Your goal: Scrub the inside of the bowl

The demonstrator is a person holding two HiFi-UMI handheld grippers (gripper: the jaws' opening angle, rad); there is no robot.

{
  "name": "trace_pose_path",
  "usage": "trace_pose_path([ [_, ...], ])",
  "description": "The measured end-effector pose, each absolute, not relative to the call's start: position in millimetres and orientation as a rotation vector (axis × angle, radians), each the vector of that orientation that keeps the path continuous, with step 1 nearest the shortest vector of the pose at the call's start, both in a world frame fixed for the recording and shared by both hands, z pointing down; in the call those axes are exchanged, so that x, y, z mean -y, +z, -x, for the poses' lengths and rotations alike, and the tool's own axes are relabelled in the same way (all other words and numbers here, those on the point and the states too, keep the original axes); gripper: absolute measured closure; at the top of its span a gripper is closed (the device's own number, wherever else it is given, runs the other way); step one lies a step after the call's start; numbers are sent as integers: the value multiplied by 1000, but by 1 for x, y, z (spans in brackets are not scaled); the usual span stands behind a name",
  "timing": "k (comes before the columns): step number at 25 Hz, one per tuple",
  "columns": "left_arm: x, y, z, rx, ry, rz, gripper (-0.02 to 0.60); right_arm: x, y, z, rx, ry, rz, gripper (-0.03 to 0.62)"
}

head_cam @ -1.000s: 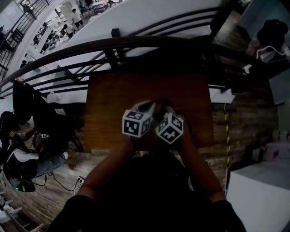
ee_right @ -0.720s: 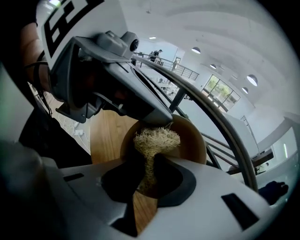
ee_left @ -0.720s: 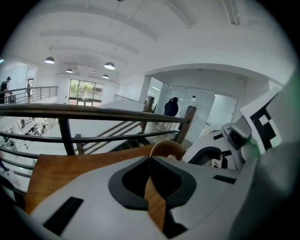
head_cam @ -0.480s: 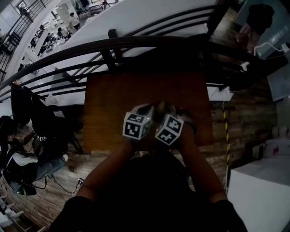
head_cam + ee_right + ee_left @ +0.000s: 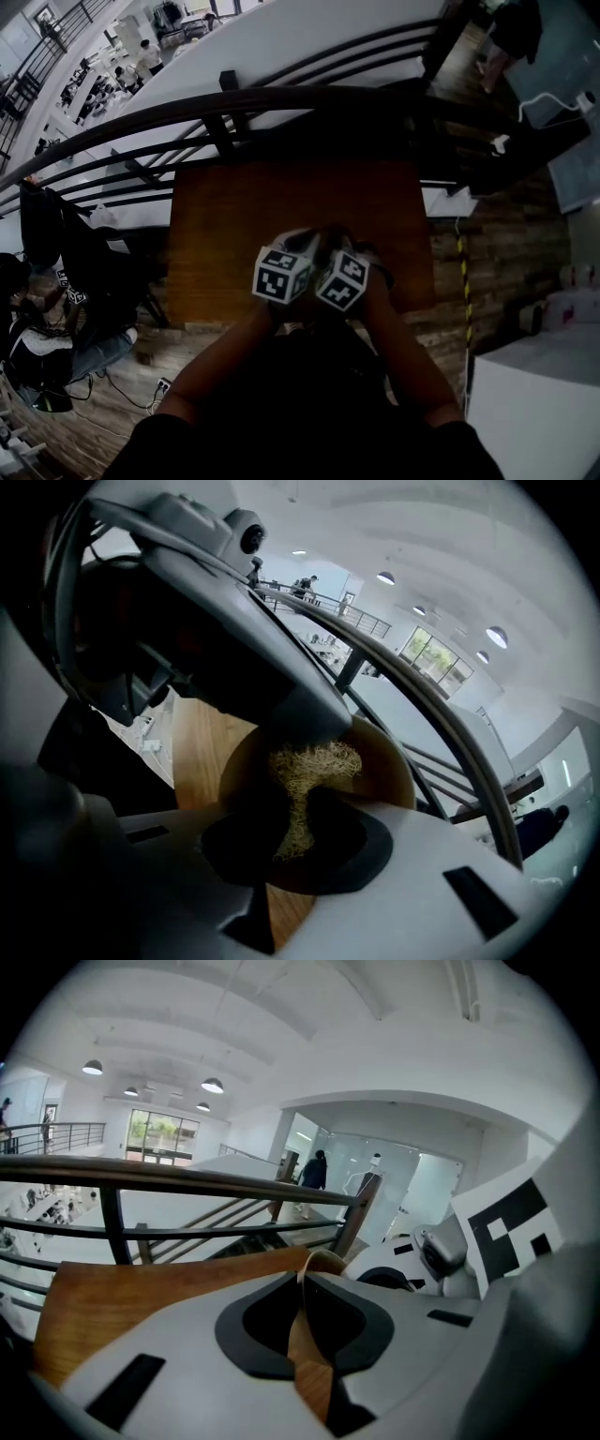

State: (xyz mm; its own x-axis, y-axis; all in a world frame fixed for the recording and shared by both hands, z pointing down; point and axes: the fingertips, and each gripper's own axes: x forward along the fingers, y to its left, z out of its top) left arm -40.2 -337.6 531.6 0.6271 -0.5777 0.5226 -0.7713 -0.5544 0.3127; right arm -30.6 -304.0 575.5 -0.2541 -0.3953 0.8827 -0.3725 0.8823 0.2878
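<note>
L gripper: jaws nearly shut, pinching the thin rim of the bowl. R gripper: jaws tight on a scrubber, its fuzzy end inside the bowl. Bowl's open side faces R gripper. Bowl is over the table, near its front edge.

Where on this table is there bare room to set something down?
The table's far strip along the railing and its left part, beside the left gripper, are bare wood. The near edge at the middle is crowded: the left gripper pinches the bowl's rim while the right gripper holds the scrubber inside it.
</note>
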Motion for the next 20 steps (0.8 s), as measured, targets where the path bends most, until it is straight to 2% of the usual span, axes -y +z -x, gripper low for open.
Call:
trace_pose_path([
  [10,342,575,39,1073,584,-2312,572,277,593,19,2019,254,-422,522],
  [20,354,626,34,1065,563,-2124,572,298,582,-28,2241,513,-745,520],
])
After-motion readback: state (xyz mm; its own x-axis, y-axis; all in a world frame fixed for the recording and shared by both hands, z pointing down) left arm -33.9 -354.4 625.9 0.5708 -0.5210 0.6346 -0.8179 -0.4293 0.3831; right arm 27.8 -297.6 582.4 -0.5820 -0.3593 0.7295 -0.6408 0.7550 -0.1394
